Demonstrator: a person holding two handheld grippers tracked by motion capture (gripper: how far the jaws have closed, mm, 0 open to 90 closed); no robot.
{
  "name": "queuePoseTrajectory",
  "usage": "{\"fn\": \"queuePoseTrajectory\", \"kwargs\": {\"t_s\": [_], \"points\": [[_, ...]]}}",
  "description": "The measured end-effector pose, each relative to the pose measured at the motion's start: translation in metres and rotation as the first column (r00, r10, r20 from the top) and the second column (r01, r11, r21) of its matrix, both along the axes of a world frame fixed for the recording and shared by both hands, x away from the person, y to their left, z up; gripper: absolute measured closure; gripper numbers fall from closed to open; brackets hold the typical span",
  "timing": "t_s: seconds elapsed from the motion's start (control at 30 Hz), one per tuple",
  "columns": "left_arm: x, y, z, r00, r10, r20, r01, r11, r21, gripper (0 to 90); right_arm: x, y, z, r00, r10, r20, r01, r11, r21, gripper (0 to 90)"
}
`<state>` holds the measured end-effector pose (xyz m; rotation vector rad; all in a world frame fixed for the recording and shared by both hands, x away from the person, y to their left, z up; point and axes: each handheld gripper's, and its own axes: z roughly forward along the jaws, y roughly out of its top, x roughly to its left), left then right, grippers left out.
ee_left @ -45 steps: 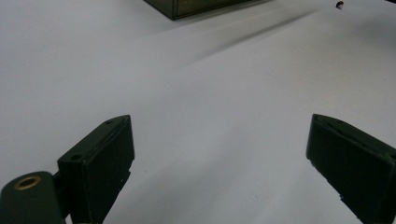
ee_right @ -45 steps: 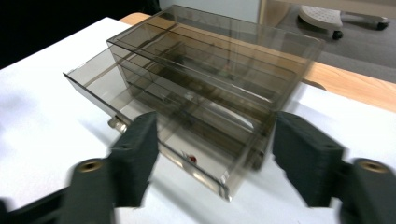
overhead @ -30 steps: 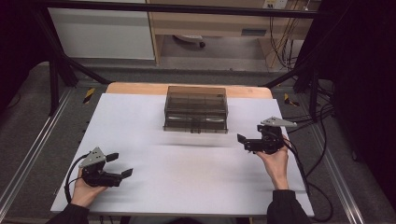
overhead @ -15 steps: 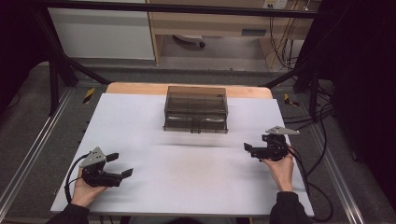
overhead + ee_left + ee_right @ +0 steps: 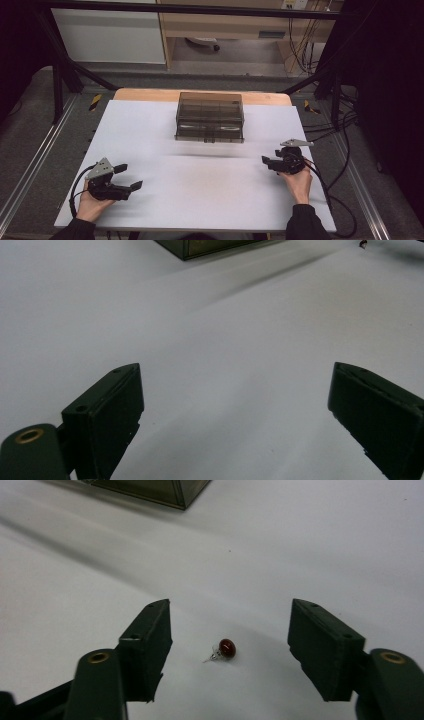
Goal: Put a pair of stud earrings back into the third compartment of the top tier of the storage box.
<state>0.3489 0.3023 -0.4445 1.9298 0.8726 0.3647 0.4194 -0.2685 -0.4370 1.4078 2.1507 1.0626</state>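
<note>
A tiny red stud earring [image 5: 226, 649] with a silver post lies on the white table [image 5: 200, 195], between the jaws of my right gripper [image 5: 230, 627]. Those jaws have just been closing, and a gap remains on each side of the earring, so neither pad touches it. In the high view the right gripper [image 5: 265, 163] sits low at the table's right side and points left. My left gripper [image 5: 130, 176] rests at the front left, open and with nothing between its jaws [image 5: 232, 405]. A smoky see-through box [image 5: 210, 117] stands at the back centre.
The box's near corner [image 5: 150, 490] lies well beyond the right gripper. Cables [image 5: 325, 185] trail from the right gripper over the table's right edge. A wooden strip [image 5: 145, 95] runs along the far edge, and metal frame rails [image 5: 30, 165] flank the table.
The right hand has come down to the table and drawn a little nearer the front, its jaws narrower than before. The left hand has stayed put.
</note>
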Motion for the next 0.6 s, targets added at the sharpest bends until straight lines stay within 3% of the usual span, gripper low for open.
{"fn": "queuePoseTrajectory", "kwargs": {"t_s": [0.6], "points": [[0.0003,-0.0004,-0.0005,1.0000,-0.001,-0.004,0.001,1.0000,0.001,7.8,0.0034,0.0042,-0.0089,0.9993,0.009,-0.037,-0.010,0.9996,-0.026,61.1]]}}
